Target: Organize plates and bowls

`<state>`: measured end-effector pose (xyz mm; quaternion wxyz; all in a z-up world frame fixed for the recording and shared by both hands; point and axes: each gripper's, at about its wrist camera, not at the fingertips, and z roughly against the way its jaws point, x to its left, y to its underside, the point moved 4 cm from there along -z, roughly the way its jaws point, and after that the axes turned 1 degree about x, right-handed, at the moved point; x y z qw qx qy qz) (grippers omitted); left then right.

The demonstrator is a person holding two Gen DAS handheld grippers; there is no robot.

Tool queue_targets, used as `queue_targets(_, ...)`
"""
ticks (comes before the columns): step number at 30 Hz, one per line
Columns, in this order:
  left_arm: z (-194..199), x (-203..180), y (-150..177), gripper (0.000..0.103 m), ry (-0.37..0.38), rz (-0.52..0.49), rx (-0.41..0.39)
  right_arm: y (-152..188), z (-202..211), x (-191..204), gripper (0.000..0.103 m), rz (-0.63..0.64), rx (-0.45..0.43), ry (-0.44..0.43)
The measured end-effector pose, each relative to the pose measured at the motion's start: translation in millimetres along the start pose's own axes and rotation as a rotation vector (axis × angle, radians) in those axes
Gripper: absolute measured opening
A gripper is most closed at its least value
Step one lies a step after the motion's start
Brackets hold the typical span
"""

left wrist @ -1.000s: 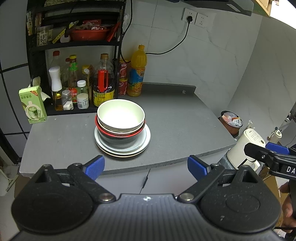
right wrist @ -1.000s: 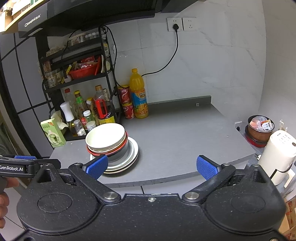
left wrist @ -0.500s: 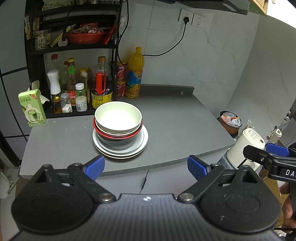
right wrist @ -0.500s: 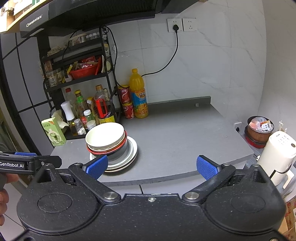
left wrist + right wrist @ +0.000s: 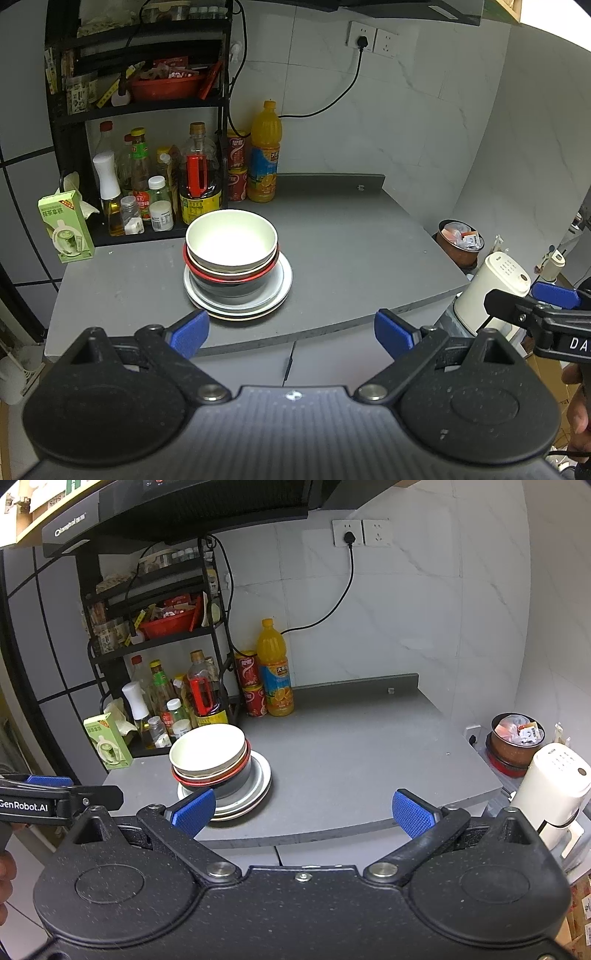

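In the left wrist view, the left gripper (image 5: 291, 332) is seen with its blue-padded jaws spread wide and nothing held between them; it is kept in front of the near edge of the grey surface (image 5: 351, 251), apart from everything on it. A stack of dishes is set on the left half of the surface. The stack is topped by a white bowl (image 5: 231, 240), which is nested in a red-rimmed bowl (image 5: 229, 272); under these a dark bowl (image 5: 229, 290) is seated on a pile of white plates (image 5: 280, 284). Just behind the stack, a black rack (image 5: 147, 107) filled with condiment bottles is placed against the wall, and an orange juice bottle (image 5: 264, 155) is stood beside it. A green carton (image 5: 65, 229) is found at the left end of the surface. The right gripper (image 5: 532, 308) is glimpsed at the right border, off the surface.

In the right wrist view, the right gripper (image 5: 303, 814) is likewise shown released, jaws wide apart and empty, short of the near edge of the surface (image 5: 351, 746). The white bowl (image 5: 207, 751) and the plates (image 5: 258, 779) beneath are seen ahead and to the left, partly covered by the left fingertip. A white appliance (image 5: 550, 790) is stood beyond the right end of the surface. The left gripper (image 5: 70, 794) is visible at the left border.
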<state>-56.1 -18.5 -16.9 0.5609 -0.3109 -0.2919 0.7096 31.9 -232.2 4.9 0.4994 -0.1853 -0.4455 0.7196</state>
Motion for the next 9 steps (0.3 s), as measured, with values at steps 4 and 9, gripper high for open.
queue_targets(4,0.8,-4.4,-0.7,0.095,0.003,-0.002,-0.002,-0.4,0.3,-1.6,0.103,0.0,0.003,0.002)
queue_targets(9,1.5,-7.1,-4.2,0.095,0.023,0.005,-0.001,0.3,-1.5,-3.5,0.103,-0.016,0.018,0.003)
